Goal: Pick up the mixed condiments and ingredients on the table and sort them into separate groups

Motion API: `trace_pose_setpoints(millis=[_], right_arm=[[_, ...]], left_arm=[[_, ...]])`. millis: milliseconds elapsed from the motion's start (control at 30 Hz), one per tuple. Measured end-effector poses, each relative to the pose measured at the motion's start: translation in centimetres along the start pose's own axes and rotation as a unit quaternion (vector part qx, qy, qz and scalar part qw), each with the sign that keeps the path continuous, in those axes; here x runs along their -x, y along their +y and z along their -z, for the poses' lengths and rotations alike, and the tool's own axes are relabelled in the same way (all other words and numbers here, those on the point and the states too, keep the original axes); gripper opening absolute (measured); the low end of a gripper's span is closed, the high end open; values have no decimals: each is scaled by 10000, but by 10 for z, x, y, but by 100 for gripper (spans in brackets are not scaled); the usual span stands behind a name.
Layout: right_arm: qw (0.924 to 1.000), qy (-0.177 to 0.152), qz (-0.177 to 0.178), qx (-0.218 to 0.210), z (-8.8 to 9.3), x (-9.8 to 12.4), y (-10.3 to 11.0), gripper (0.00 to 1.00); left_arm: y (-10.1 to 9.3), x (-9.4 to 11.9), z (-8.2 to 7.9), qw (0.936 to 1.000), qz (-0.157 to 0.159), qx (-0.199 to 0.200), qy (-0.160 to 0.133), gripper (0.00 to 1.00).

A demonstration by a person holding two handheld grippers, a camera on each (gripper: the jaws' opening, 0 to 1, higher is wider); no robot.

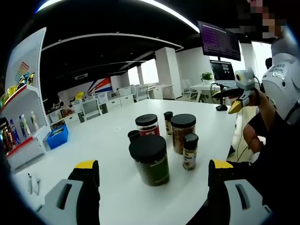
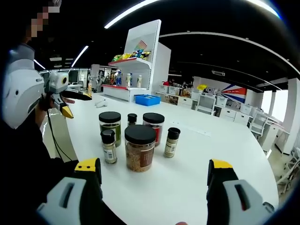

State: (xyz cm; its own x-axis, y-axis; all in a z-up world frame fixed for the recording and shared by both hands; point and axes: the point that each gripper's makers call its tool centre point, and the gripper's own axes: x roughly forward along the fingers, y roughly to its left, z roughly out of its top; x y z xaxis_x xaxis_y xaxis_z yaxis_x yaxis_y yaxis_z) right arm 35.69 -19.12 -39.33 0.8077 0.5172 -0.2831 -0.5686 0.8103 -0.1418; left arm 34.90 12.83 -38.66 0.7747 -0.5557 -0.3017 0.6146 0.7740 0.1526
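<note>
Left gripper (image 1: 150,171) is up over the white table (image 1: 112,136) with its yellow-tipped jaws spread wide and nothing between them, and right ahead of it, framed in the gap, sits the cluster of jars. Nearest is a big jar with dark green contents (image 1: 151,159) under a black lid; just to its right stands a small spice bottle (image 1: 190,151), and behind that a tall jar of brown bits (image 1: 182,132). A red-filled jar (image 1: 147,124) stands further back, a slim bottle (image 1: 168,123) between those two, and a tiny black-capped jar (image 1: 134,136) tucked in beside the green one. Over in the right gripper view, the right gripper (image 2: 154,171) is just as wide open and empty, looking at the same cluster from the opposite side: the tall jar of brown bits (image 2: 139,147) is nearest here, the small spice bottle (image 2: 109,146) to its left, the slim bottle (image 2: 171,142) to its right, with the green jar (image 2: 110,128), the tiny jar (image 2: 132,119) and the red jar (image 2: 153,126) behind. All six stand upright, close together, none touched by a jaw. Beyond the table there is a white shelf unit (image 2: 140,65) stocked with bottles and packets, a blue bin (image 2: 147,100) at its foot.
</note>
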Motion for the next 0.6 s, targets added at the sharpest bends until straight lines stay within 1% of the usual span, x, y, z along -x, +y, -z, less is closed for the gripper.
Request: trace_pose_setpoints(millis=[167, 267, 367, 433, 500, 533, 600], right_arm=[[10000, 16, -15, 14, 1, 2, 1, 91], [10000, 45, 16, 13, 2, 4, 0, 91], [10000, 69, 51, 6, 3, 5, -2, 91], [10000, 55, 55, -9, 3, 6, -2, 91], [10000, 59, 58, -9, 2, 6, -2, 91], [10000, 65, 64, -4, 3, 7, -2, 91], [9999, 73, 78, 2, 3, 7, -3, 91]], left_arm=[[-4, 0, 0, 9999, 49, -87, -45, 95], [-2, 0, 1, 10000, 50, -83, -17, 95], [0, 1, 1, 10000, 6, -70, 17, 95], [5, 1, 0, 9995, -126, -269, 42, 95], [5, -1, 3, 9988, -215, -407, 144, 95], [5, -3, 2, 9986, -265, -432, 136, 95], [3, -4, 1, 9987, -258, -420, 93, 95]])
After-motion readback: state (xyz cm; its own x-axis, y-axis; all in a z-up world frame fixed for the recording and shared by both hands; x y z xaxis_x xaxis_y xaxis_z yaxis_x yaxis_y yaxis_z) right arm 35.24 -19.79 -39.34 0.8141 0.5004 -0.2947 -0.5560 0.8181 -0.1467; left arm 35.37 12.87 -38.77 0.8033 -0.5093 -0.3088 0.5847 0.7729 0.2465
